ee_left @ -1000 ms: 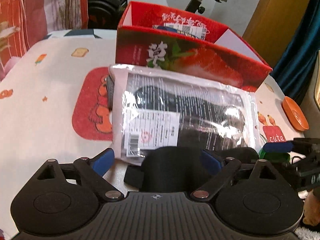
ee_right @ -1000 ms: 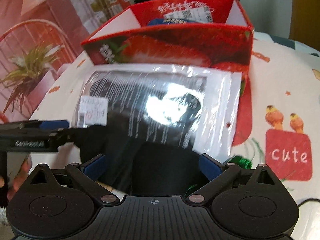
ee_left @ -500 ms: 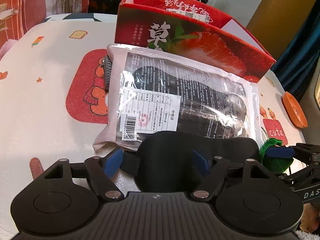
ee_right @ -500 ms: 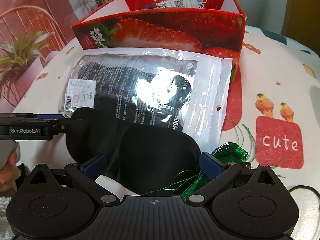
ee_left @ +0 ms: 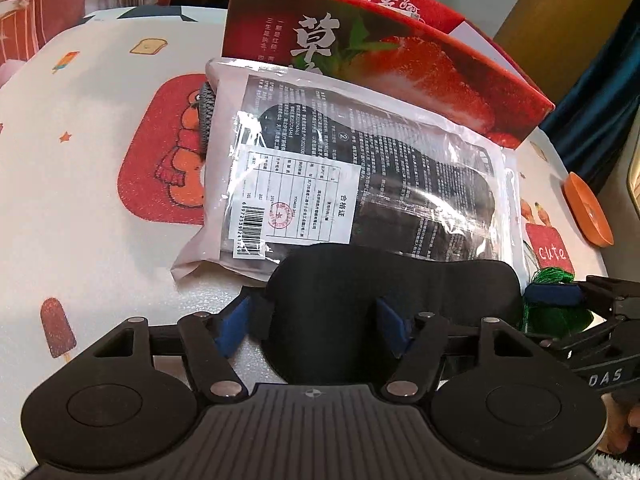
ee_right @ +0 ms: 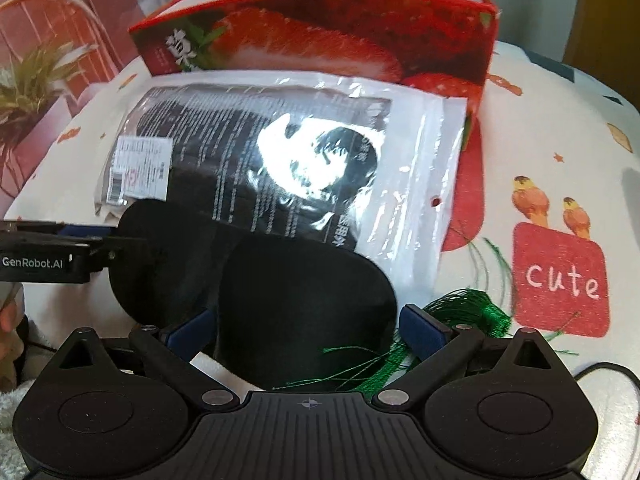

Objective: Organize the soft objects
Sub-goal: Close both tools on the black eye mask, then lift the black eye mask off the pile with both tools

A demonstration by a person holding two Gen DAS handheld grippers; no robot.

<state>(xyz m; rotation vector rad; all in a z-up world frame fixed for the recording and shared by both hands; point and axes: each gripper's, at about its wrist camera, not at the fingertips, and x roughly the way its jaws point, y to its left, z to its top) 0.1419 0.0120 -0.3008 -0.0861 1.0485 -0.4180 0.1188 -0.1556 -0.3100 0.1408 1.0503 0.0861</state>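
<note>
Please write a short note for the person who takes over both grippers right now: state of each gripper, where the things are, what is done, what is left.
Left gripper: open, around the left lobe of the black eye mask.
Right gripper: open, around the right lobe.
The mask lies on the table, its far edge over the plastic packet. The packet lies against the red strawberry box. A green tassel lies at the mask's right.
Done: nothing visibly boxed.
Left: probably grip the mask and put the soft things away.

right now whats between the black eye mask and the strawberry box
The clear plastic packet lies between them: its near edge is tucked under the black eye mask, its far edge reaches the strawberry box. Both wrist views show this.
</note>
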